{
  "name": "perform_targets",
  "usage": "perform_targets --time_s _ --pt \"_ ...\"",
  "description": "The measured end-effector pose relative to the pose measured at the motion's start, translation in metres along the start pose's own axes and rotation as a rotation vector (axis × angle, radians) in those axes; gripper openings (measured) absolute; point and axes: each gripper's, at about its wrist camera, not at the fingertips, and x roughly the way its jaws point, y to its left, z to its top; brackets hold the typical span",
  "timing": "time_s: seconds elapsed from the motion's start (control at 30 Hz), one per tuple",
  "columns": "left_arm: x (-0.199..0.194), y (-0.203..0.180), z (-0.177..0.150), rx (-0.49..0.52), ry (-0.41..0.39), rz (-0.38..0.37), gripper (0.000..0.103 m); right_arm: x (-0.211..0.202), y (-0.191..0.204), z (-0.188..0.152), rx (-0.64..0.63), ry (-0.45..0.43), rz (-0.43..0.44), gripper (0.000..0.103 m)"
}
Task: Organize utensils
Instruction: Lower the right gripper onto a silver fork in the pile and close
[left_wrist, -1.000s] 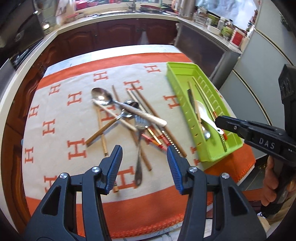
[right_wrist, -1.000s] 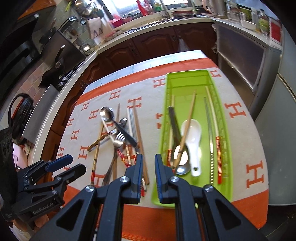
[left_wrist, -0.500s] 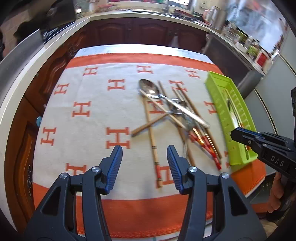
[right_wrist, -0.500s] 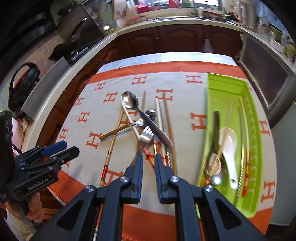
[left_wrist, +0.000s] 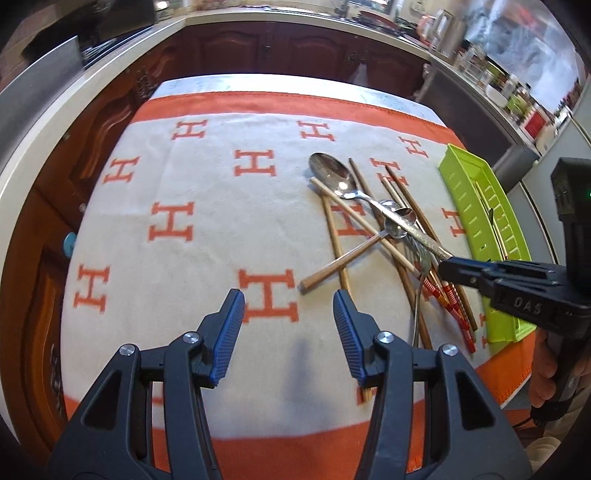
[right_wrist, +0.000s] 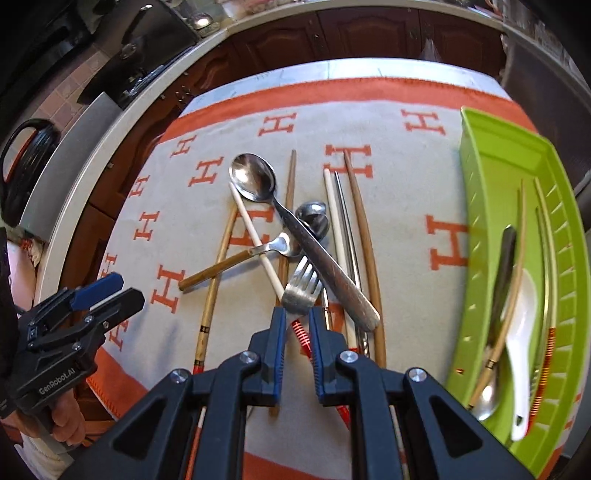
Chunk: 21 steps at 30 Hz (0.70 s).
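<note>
over an orange "h" cloth (left_wrist: 207, 229), left tool (left_wrist: 288, 325) "genrobot.ai" apart, right tool (right_wrist: 297, 325) "das" slightly apart above fork (right_wrist: 301, 291)

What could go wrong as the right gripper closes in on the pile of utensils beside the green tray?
1. The right gripper, its fingers only narrowly apart, sits over the fork, which lies tangled with the large spoon and chopsticks. Lifting one may drag the others.
2. A dragged piece could slide off the cloth's near edge.
3. The green tray is already crowded, so a new piece may land crosswise.
</note>
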Motion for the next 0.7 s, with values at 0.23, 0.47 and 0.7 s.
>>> perform_targets --time_s 0.23,0.47,0.7 --pt "0.032 -0.036 0.025 0.169 0.011 -0.052 0.047 0.014 -0.015 0.001 0.11 0.01 0.075 0.023" --pt "0.07 -0.064 0.037 0.296 0.074 -0.064 0.047 0.024 -0.02 0.001 0.179 0.014 0.167 0.023" --pt "0.094 -0.068 0.042 0.302 0.116 -0.07 0.043 0.028 -0.021 0.0 0.219 -0.021 0.192 0.023"
